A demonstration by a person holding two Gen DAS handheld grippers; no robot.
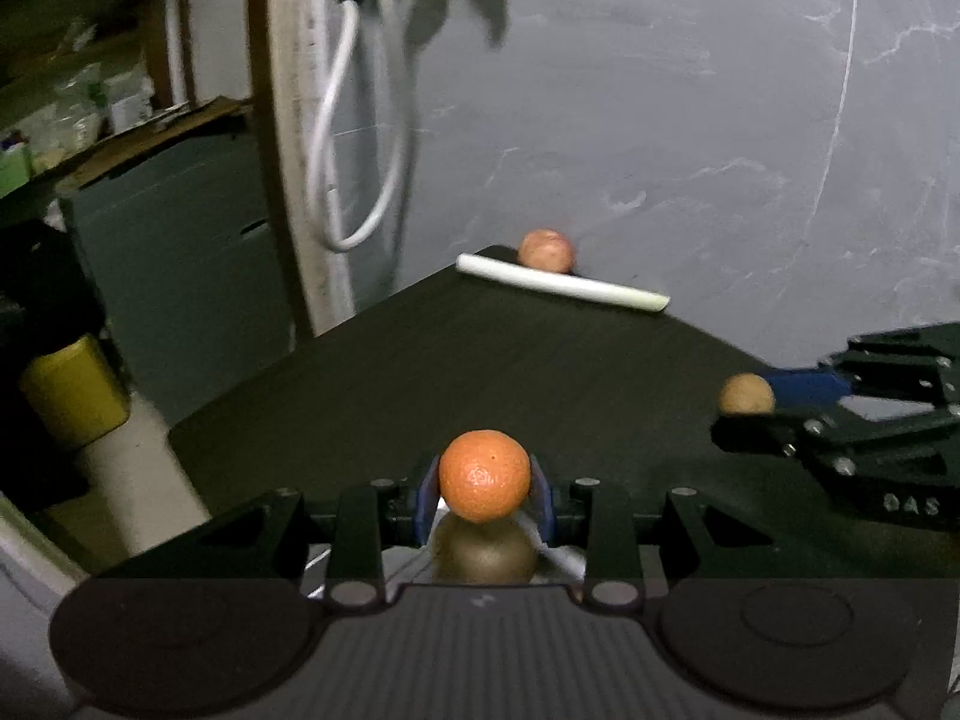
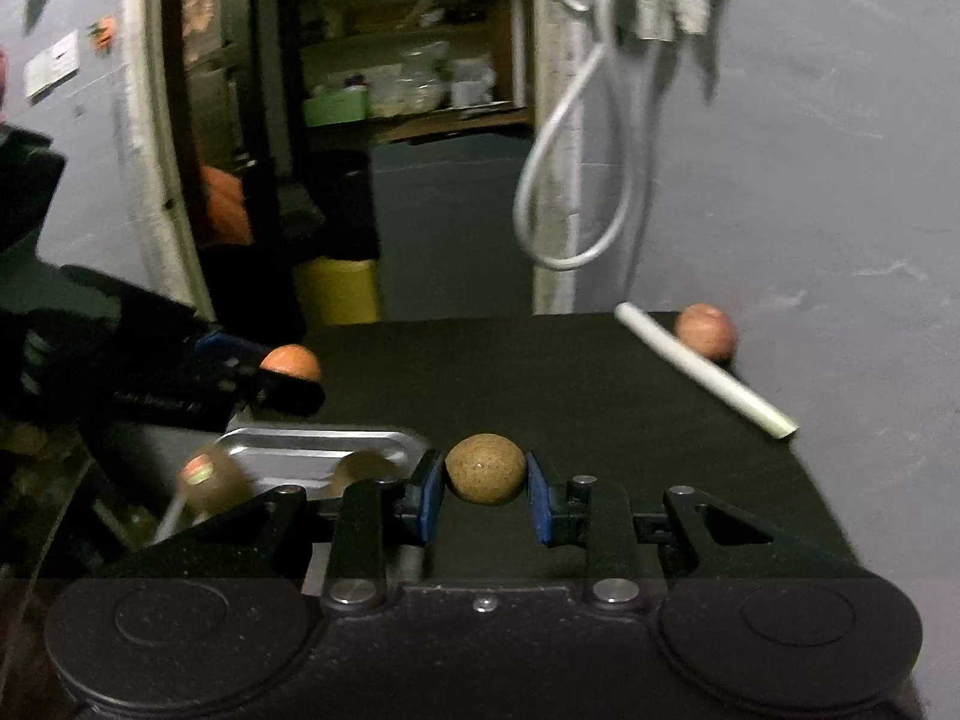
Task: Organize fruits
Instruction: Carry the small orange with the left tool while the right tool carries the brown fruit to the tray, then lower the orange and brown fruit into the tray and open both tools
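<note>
My left gripper (image 1: 485, 485) is shut on an orange (image 1: 485, 475), held above the dark table (image 1: 420, 372); from the right wrist view this gripper (image 2: 291, 369) shows at the left with the orange (image 2: 292, 361). A small round brown fruit (image 2: 485, 468) sits clamped between the blue pads of my right gripper (image 2: 485, 474), which is shut on it; in the left wrist view that gripper (image 1: 747, 402) and brown fruit (image 1: 746, 394) appear at the right. A pinkish fruit (image 1: 545, 249) (image 2: 706, 330) lies at the table's far corner behind a white stick (image 1: 561, 283) (image 2: 708, 369).
A metal tray (image 2: 318, 444) lies at the table's left near side with brown fruits (image 2: 213, 483) in and beside it. Another brown fruit (image 1: 485, 552) shows under my left gripper. A grey wall (image 1: 690, 120), hanging white cable (image 1: 354, 150), yellow bin (image 1: 75, 390) and cluttered shelves (image 2: 408, 84) surround the table.
</note>
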